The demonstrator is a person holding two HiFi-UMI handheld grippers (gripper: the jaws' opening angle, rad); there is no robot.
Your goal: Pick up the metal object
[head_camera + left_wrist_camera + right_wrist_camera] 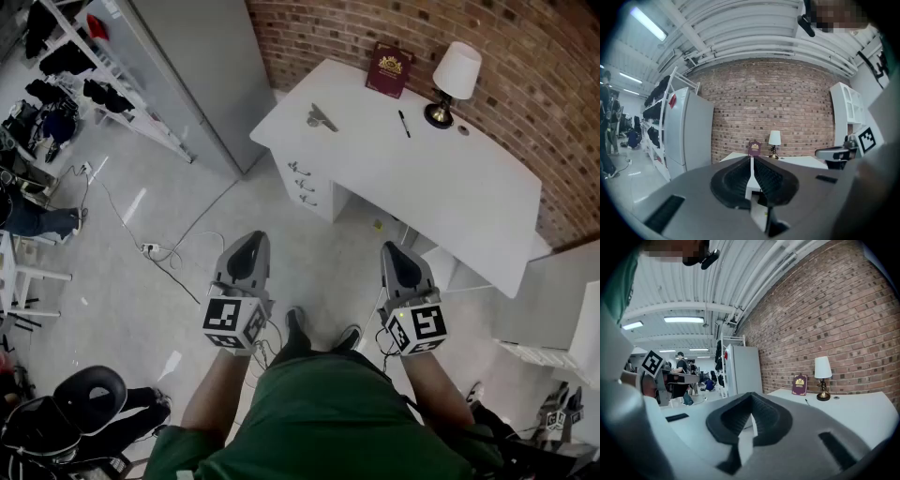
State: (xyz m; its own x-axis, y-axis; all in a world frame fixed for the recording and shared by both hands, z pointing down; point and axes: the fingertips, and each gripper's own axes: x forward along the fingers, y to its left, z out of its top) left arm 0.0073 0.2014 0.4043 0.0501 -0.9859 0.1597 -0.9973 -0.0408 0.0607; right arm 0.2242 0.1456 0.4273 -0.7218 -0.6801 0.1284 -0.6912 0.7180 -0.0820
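Tongs status first: the left tongs (253, 240) have their tips pressed together with nothing between them, and the right tongs (391, 248) are the same, closed on nothing. Both are held low in front of the person, side by side over the floor (323, 267), with the shoes (297, 330) showing between them. Neither one is anywhere close to the counter (441, 197), they're well apart from it.

The metal object (321, 117) is lying flat near the counter's left end, a bit in from the edge, with nothing else touching it. The drawers (302, 178) sit in the counter's front right under that end.

Other stuff is along the back edge, by the brick wall (525, 56): a maroon book (389, 69) stands leaning on the wall, and a lamp (453, 82) with a white shade stands to its right. A black pen (404, 123) lies on the counter between the book and the lamp, a little nearer the person. All of that is well apart from the metal object.

A tall grey cabinet (206, 75) stands just left of the counter, and a cable (178, 253) trails over the floor on the left.

From both gripper views you can see the book and lamp past the closed tips, but the metal object is too small to pick out there
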